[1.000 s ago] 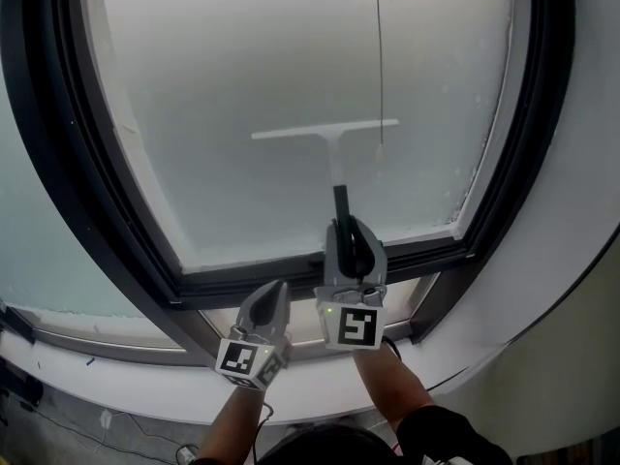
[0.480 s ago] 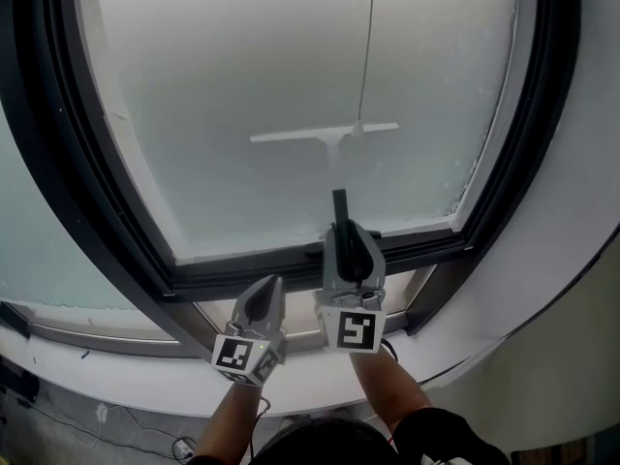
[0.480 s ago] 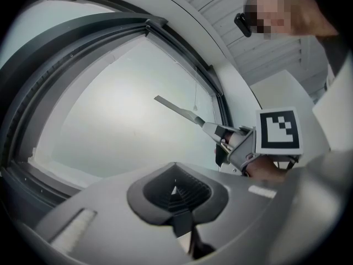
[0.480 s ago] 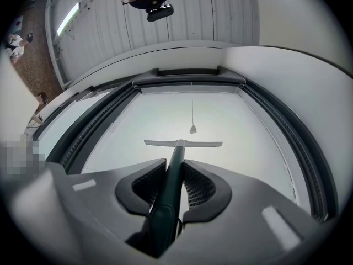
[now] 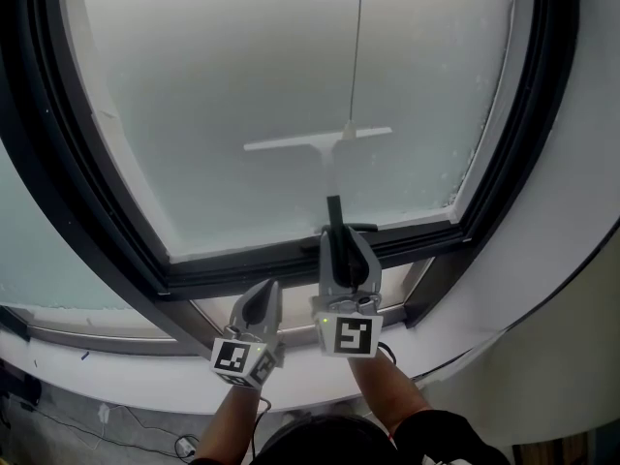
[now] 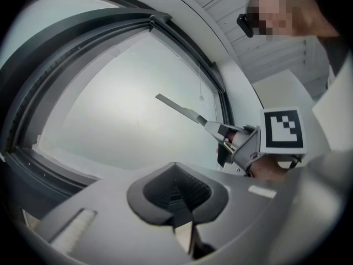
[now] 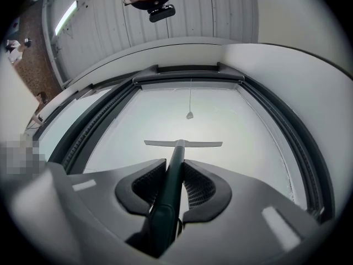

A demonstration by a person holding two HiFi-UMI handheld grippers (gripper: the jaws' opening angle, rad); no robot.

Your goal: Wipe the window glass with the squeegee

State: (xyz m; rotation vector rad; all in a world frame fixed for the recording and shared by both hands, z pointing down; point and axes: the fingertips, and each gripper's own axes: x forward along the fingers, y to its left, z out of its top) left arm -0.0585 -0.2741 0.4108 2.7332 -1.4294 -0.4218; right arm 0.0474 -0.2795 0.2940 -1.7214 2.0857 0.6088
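A squeegee with a white blade (image 5: 318,140) lies against the frosted window glass (image 5: 242,76), level across the pane's lower middle. Its dark handle (image 5: 335,211) runs down into my right gripper (image 5: 337,240), which is shut on it. In the right gripper view the handle (image 7: 168,192) sits clamped between both pads and the blade (image 7: 183,143) spans the glass ahead. My left gripper (image 5: 264,296) hangs lower left, below the frame, shut on nothing. The left gripper view shows its jaws (image 6: 177,195) closed, with the squeegee (image 6: 179,107) and right gripper (image 6: 242,145) off to the right.
A thin blind cord (image 5: 356,46) hangs down the pane and ends at the blade. A thick black window frame (image 5: 291,260) borders the glass. Below it runs a white sill (image 5: 145,381). A white wall (image 5: 581,163) stands at right.
The blade sits slightly lower and further left on the glass. The cord, earlier right of the handle, now reaches the blade's middle. Both grippers shifted a little downward.
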